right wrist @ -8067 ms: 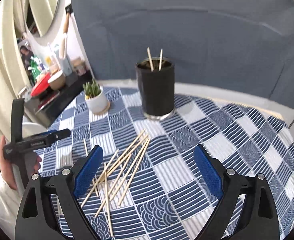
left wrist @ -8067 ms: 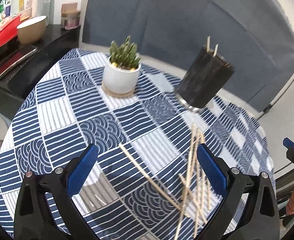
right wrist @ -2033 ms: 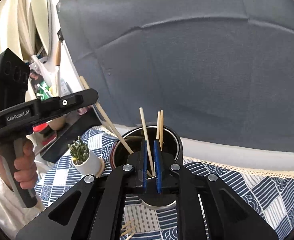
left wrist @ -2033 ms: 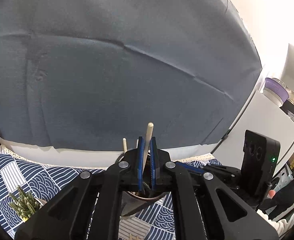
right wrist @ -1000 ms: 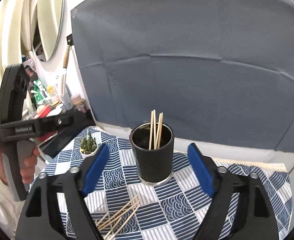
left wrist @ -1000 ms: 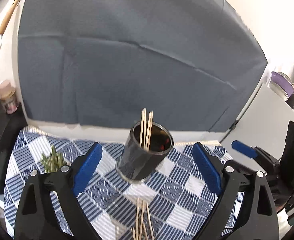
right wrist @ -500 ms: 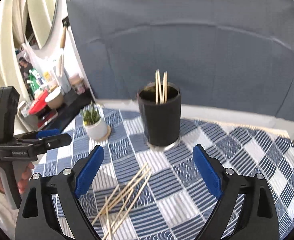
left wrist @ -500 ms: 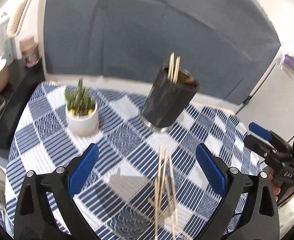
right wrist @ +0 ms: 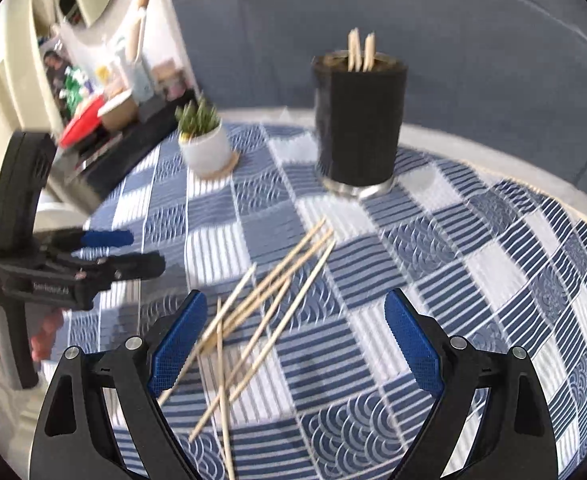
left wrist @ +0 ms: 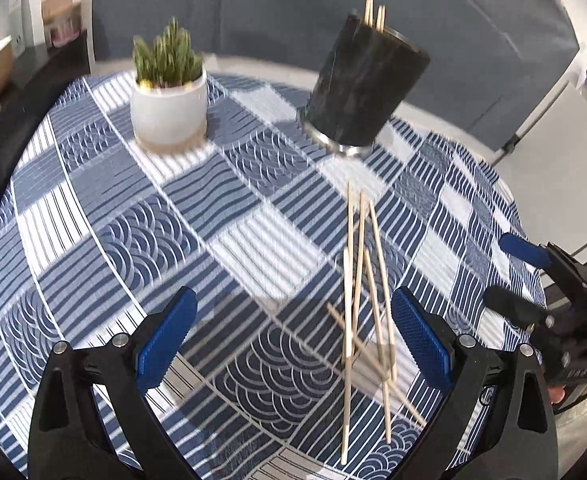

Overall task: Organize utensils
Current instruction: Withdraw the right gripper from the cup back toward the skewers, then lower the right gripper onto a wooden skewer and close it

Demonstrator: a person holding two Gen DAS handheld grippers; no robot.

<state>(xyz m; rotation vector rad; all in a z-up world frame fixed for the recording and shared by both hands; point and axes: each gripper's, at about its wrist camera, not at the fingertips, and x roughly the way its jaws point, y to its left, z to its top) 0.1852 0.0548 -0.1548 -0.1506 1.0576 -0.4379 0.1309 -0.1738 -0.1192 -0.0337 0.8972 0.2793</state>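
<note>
Wooden chopsticks lie, seemingly untouched, below both grippers' wide-open, empty fingers.

— loose chopsticks?
— pale wood, thin, scattered flat on the blue-and-white patchwork cloth; several fanned roughly parallel, a couple crossing the near ends.
— and the holder?
— black, cylindrical, metal ring at the base, standing upright on the cloth beyond the pile, apart from it.
— anything inside?
— a few more chopsticks, upright, tips poking above the rim, bunched close together.
</note>
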